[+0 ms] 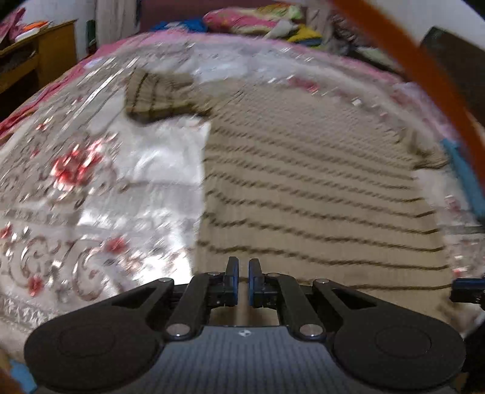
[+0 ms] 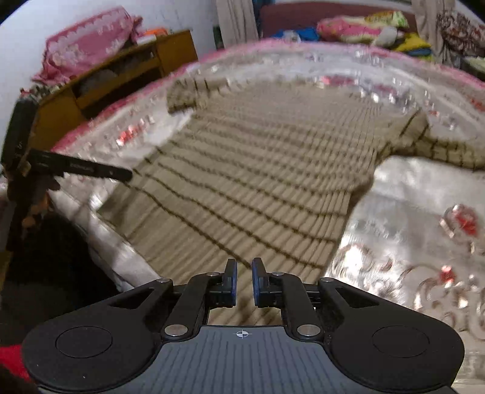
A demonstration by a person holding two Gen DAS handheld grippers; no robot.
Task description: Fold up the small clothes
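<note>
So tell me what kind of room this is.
Most likely a bedroom: a beige striped knit T-shirt lies spread on a shiny floral bedspread, with bright pillows behind and a wooden shelf unit alongside.

A bed (image 1: 100, 194) carries everything here, and it is covered by a glossy white spread printed with red flowers and grey scrollwork, edged in pink along its far side. A beige knitted sweater (image 1: 303, 181) with thin dark stripes lies flat and spread out directly on the spread, its hem toward the near edge and its body running away toward the far side. One short sleeve (image 1: 157, 97) lies out to the left and the other sleeve (image 2: 448, 151) out to the right, both flat on the cover. Both views are blurred, so the finer weave cannot be told
</note>
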